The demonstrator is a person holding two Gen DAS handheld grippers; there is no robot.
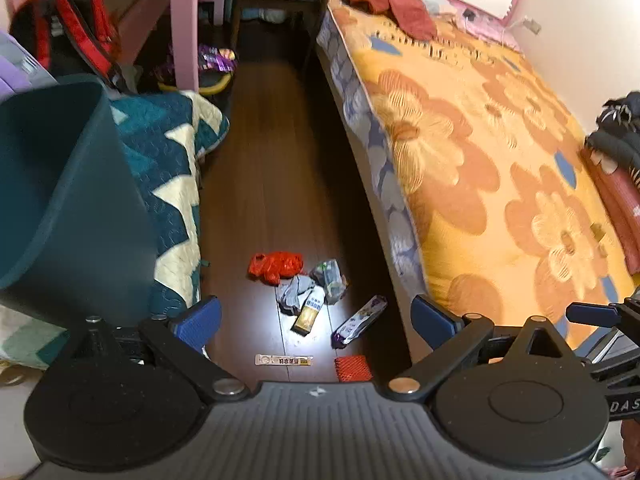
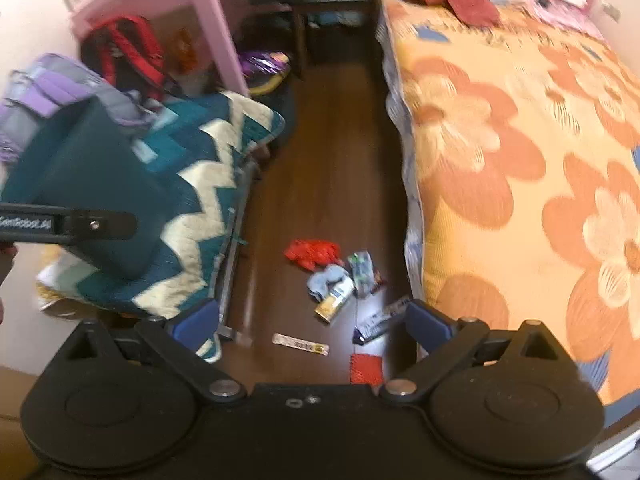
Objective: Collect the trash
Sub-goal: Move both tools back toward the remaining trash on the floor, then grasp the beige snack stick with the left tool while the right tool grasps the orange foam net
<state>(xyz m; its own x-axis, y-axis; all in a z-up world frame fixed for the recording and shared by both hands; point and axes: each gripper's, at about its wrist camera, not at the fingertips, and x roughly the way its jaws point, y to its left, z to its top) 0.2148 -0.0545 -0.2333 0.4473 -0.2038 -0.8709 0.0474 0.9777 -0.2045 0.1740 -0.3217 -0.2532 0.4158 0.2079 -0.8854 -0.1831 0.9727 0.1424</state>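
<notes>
Both grippers spread, empty: left gripper point(image 1: 316, 320), right gripper point(image 2: 314, 322). Trash pile point(image 1: 308, 292) on the floor just beside the bed point(image 1: 480, 160), ahead and below both. Teal bin point(image 1: 60, 184) sits left of the pile, nearer the left gripper.

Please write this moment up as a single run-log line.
left gripper: open, empty | right gripper: open, empty | trash pile: on floor beside bed, untouched | teal bin: at left
</notes>
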